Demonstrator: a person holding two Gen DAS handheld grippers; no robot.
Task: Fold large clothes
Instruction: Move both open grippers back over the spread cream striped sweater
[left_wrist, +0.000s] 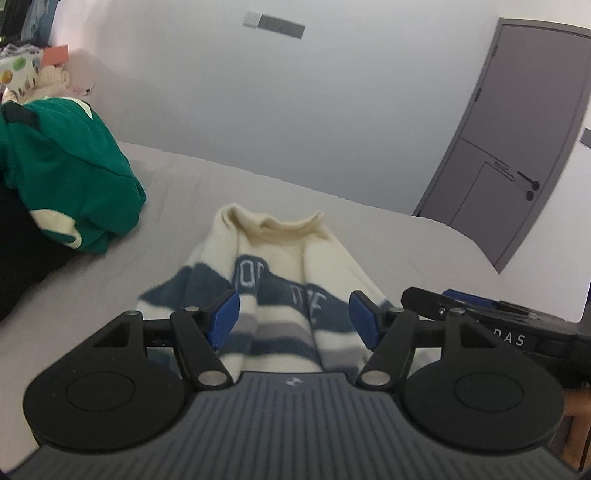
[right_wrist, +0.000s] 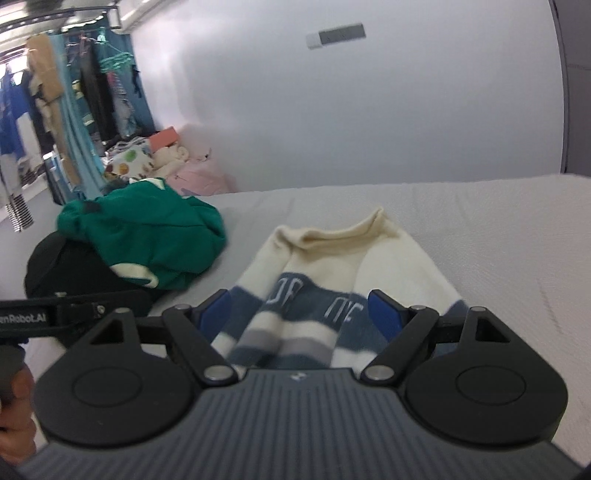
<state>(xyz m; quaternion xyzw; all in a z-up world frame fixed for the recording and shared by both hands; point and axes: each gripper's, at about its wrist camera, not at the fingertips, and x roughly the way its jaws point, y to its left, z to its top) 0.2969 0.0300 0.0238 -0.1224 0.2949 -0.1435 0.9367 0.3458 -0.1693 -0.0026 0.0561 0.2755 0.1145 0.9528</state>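
Note:
A cream sweater with navy and grey stripes (left_wrist: 280, 266) (right_wrist: 332, 266) lies flat on the grey bed, collar at the far end, both sleeves folded in over the chest. My left gripper (left_wrist: 293, 317) hovers above its near end, open, blue pads apart with nothing held between them. My right gripper (right_wrist: 299, 314) is likewise open above the lower stripes and holds nothing. In the left wrist view the right gripper's body (left_wrist: 491, 317) shows at the right edge; in the right wrist view the left gripper's body (right_wrist: 74, 314) shows at the left.
A crumpled green garment (left_wrist: 70, 177) (right_wrist: 147, 236) lies on a black one (right_wrist: 62, 266) left of the sweater. More clothes are piled by the wall (right_wrist: 166, 158), with a hanging rack (right_wrist: 74, 110) behind. A grey door (left_wrist: 517, 140) stands at the right. The bed (right_wrist: 498, 240) extends rightward.

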